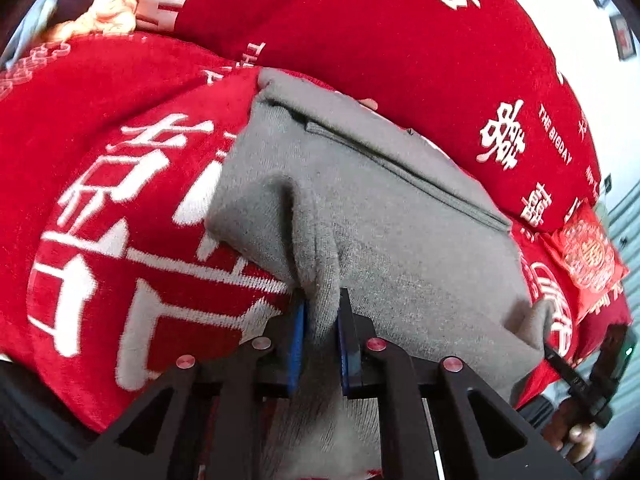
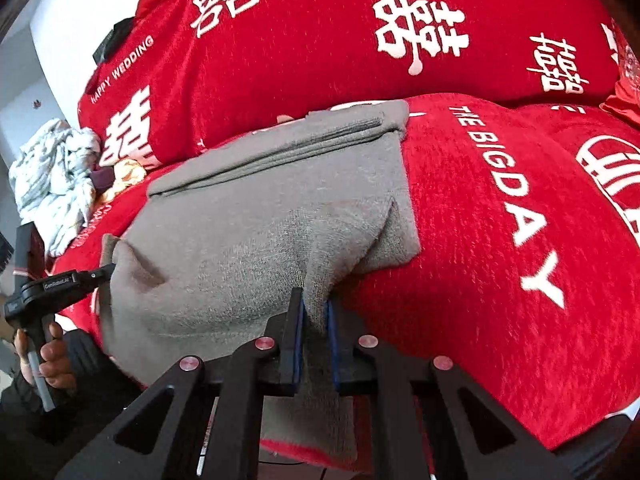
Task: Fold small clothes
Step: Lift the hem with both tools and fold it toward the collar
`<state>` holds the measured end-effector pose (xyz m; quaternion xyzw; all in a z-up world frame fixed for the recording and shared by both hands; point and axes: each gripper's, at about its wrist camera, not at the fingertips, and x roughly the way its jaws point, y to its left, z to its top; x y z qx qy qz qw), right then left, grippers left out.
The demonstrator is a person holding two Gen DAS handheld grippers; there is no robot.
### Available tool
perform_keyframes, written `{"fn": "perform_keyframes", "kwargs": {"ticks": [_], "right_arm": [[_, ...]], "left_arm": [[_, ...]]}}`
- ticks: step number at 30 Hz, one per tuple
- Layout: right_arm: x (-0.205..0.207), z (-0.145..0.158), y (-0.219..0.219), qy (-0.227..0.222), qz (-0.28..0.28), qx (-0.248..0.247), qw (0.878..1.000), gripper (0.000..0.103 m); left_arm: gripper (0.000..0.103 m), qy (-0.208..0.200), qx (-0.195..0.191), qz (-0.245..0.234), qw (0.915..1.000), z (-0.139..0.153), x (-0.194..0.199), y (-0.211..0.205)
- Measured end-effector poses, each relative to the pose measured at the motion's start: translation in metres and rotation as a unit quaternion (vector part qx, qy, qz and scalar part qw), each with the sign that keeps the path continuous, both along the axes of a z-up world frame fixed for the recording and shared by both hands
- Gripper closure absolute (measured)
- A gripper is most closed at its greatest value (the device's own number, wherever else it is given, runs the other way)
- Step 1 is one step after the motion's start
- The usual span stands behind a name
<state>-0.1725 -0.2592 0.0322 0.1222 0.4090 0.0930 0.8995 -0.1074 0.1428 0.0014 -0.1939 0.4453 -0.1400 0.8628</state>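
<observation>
Left wrist view: the left claw (image 1: 322,312) is clamped on a bunched fold of the grey cloth (image 1: 400,216), the fabric pinched between its blue pads (image 1: 298,340). The cloth lies on the bed's red cover (image 1: 120,184), its far part folded into a flat layered band, its near edge lifted into the claw. At the cloth's near right corner the right claw (image 1: 550,350) also grips it, with a hand (image 1: 578,434) on the handle below. The cover carries large white Chinese characters; small lines read "THE BIGDAY" (image 1: 555,133). A red embroidered packet (image 1: 586,260) lies by the bed's right edge. A crumpled peach fabric (image 1: 106,14) sits at the far left.

Right wrist view: the right claw (image 2: 316,306) is clamped on the cloth (image 2: 248,240) near its right corner, a grey ridge rising between the pads. The left claw (image 2: 106,270) bites the cloth's left corner; its black body bears a small label too fine to read surely, and a hand (image 2: 44,360) in a dark sleeve holds it. White writing on the cover (image 2: 500,320) reads "THE BIGDAY" (image 2: 508,208) and "HAPPY WEDDING" (image 2: 122,70). A pale crumpled garment (image 2: 52,184) lies at the bed's left edge.
</observation>
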Motion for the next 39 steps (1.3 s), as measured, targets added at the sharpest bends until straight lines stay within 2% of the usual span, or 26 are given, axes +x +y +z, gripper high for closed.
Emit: {"fn": "perform_keyframes", "kwargs": {"ticks": [2,4,5,6,7,9,11,13,15,17,18,19,20,21,25,29,31,35,39], "right_arm": [[0.003,-0.004,0.002,0.005,0.005,-0.011,1.000,0.088],[0.000,-0.008,-0.003,0.011,0.005,-0.005,1.000,0.077],[-0.001,-0.009,-0.007,0.016,0.006,0.004,1.000,0.074],[-0.004,-0.009,-0.010,0.017,0.007,0.008,1.000,0.067],[-0.007,-0.009,-0.012,0.017,0.008,0.009,1.000,0.058],[-0.015,-0.010,-0.015,0.014,0.011,0.002,1.000,0.050],[-0.022,-0.012,-0.016,0.013,0.021,0.001,1.000,0.049],[-0.026,-0.014,-0.014,0.005,0.027,-0.009,1.000,0.046],[-0.025,-0.014,-0.008,-0.004,0.037,-0.025,0.999,0.044],[-0.024,-0.015,0.001,-0.022,0.049,-0.054,0.997,0.044],[-0.023,-0.015,0.006,-0.027,0.054,-0.070,0.996,0.045],[-0.023,-0.015,0.011,-0.030,0.060,-0.087,0.994,0.056],[-0.024,-0.015,0.018,-0.035,0.074,-0.105,0.991,0.067],[-0.025,-0.014,0.020,-0.036,0.088,-0.107,0.990,0.091],[-0.027,-0.011,0.025,-0.027,0.113,-0.087,0.989,0.093],[-0.035,0.014,0.006,-0.040,0.107,0.018,0.993,0.093],[-0.040,0.027,0.001,-0.050,0.110,0.050,0.991,0.093],[-0.040,0.051,0.003,-0.068,0.115,0.070,0.989,0.093],[-0.033,0.069,0.002,-0.081,0.105,0.091,0.987,0.093]], "left_arm": [[0.088,-0.004,0.008,-0.008,0.9999,0.001,-0.005,-0.001],[0.058,-0.003,0.007,-0.016,0.9998,0.000,-0.012,0.002],[0.048,-0.005,-0.001,-0.024,0.9997,0.002,-0.018,0.002],[0.030,-0.007,0.005,-0.021,0.9997,0.004,-0.023,0.003],[0.025,-0.012,0.015,-0.013,0.9997,0.006,-0.029,0.003],[0.025,-0.015,0.020,-0.021,0.9995,0.005,-0.037,0.002],[0.025,-0.002,0.031,-0.031,0.9990,-0.002,-0.039,-0.003],[0.025,-0.017,0.064,-0.037,0.9971,0.000,-0.044,-0.013],[0.026,-0.021,0.076,-0.043,0.9959,0.001,-0.043,-0.021],[0.044,-0.028,0.092,-0.049,0.9941,0.003,-0.044,-0.028],[0.068,-0.030,0.104,-0.050,0.9929,0.003,-0.044,-0.031],[0.081,-0.032,0.117,-0.053,0.9912,0.003,-0.046,-0.034],[0.084,-0.030,0.111,-0.057,0.9917,0.004,-0.047,-0.034],[0.085,-0.028,0.100,-0.059,0.9929,0.004,-0.048,-0.032],[0.087,-0.029,0.073,-0.051,0.9956,0.010,-0.056,-0.025],[0.087,-0.055,0.049,-0.048,0.9962,0.029,-0.068,-0.022],[0.088,-0.072,0.040,-0.048,0.9954,0.040,-0.073,-0.021],[0.088,-0.100,0.022,-0.040,0.9939,0.062,-0.075,-0.016],[0.088,-0.109,0.000,-0.029,0.9936,0.077,-0.066,-0.010]]}}
